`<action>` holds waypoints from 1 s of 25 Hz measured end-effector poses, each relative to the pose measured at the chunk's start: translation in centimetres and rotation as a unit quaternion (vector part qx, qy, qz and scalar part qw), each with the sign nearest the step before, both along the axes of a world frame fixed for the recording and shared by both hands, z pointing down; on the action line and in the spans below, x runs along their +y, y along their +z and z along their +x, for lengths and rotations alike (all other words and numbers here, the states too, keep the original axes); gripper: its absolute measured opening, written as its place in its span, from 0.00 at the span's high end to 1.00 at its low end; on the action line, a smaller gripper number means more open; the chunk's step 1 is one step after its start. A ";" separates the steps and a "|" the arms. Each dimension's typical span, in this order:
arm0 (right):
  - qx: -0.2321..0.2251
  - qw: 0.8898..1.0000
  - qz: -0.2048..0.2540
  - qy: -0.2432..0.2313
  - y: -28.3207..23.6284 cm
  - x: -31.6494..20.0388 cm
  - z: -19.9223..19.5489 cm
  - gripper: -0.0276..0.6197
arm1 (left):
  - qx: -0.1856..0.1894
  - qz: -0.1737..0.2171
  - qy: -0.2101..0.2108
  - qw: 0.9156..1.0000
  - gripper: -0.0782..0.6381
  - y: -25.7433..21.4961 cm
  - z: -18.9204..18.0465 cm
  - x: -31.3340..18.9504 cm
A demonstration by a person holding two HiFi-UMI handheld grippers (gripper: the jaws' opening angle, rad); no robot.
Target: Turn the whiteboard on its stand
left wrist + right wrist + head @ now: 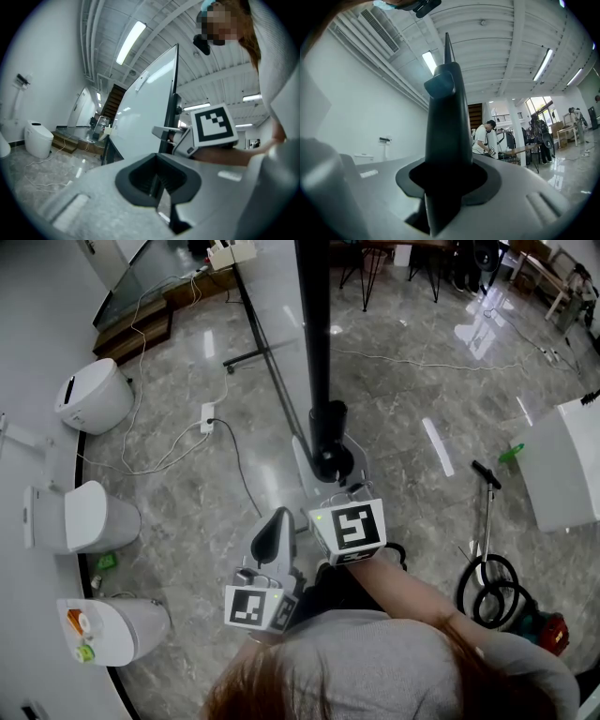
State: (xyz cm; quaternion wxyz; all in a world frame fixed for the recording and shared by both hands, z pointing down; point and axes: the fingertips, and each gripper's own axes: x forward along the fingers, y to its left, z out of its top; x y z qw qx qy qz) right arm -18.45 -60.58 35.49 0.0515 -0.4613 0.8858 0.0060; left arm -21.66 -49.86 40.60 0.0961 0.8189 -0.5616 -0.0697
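- Currently, the large white glossy whiteboard point(267, 287) stands upright on its black metal stand point(253, 354) on the grey marble floor point(394, 399). From the head view it is seen nearly edge-on, directly ahead of the person.
- Its black frame edge point(314, 334) runs down to a round black fitting point(328, 416), which I take to be the pivot.
- The right gripper point(330, 470) points level at that edge. In the right gripper view the dark frame fills the slot, and the fingers point(360, 463) are narrowed onto it from both sides.
- The left gripper point(278, 519) sits just beside and behind the right one. Its fingers are drawn together with nothing between them, and it is not touching the board.
- Handling, as a judgement: the panel is stiff and broad. It probably carries real weight and will swing with momentum once it starts.
- The glossy face looks slippery and offers no purchase, so the rigid frame edge is the sensible place to hold. A hold away from the pivot would give more leverage.
- A slow, steady push seems wise. The stand could shift on the smooth floor, and a black cable point(246, 474) lies near its foot.
- The free left gripper could brace the frame if the grip slips.
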 end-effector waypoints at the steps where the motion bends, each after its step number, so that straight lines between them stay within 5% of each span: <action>1: 0.000 1.000 -0.001 0.000 0.0 0.1 -0.1 0.76 | 0.000 0.001 0.000 1.000 0.89 -0.1 0.1 0.1; 25: -0.024 0.998 -0.015 -0.054 -0.3 3.0 -1.0 0.70 | -0.022 -0.005 -0.127 0.992 0.89 -0.3 -1.3 8.0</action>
